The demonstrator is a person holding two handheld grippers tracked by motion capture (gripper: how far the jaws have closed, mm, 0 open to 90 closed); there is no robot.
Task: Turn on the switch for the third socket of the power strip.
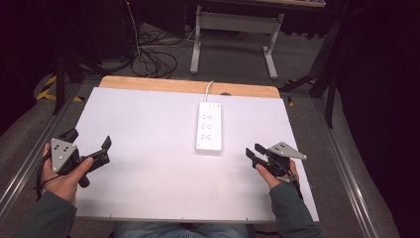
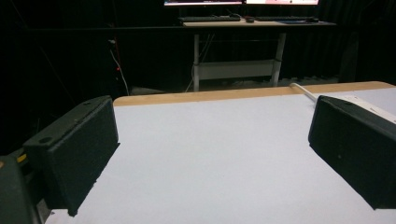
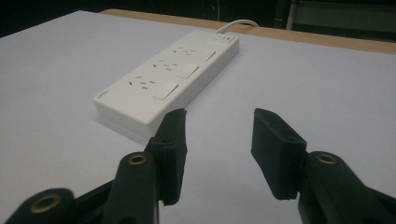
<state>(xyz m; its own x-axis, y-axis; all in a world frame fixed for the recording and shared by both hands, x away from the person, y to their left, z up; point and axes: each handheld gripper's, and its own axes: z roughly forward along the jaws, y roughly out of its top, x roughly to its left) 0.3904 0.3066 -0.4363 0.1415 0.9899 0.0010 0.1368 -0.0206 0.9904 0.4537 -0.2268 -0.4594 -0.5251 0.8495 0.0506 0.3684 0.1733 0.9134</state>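
Note:
A white power strip (image 1: 208,127) lies flat on the white table top (image 1: 148,148), right of centre, with its cord running off the far edge. In the right gripper view the power strip (image 3: 168,79) sits just ahead and to the left of the jaws. My right gripper (image 1: 252,151) rests near the table's right side, a short way to the right of the strip; its jaws stand partly apart with nothing between them. At the table's left edge my left gripper (image 1: 89,141) is held wide open and empty, its two jaws far apart in the left gripper view (image 2: 210,149).
A wooden strip (image 1: 188,87) borders the far edge of the table. Beyond it stand a desk frame (image 1: 237,29) and loose cables (image 1: 148,57) on the floor. Metal rails run along both sides of the table.

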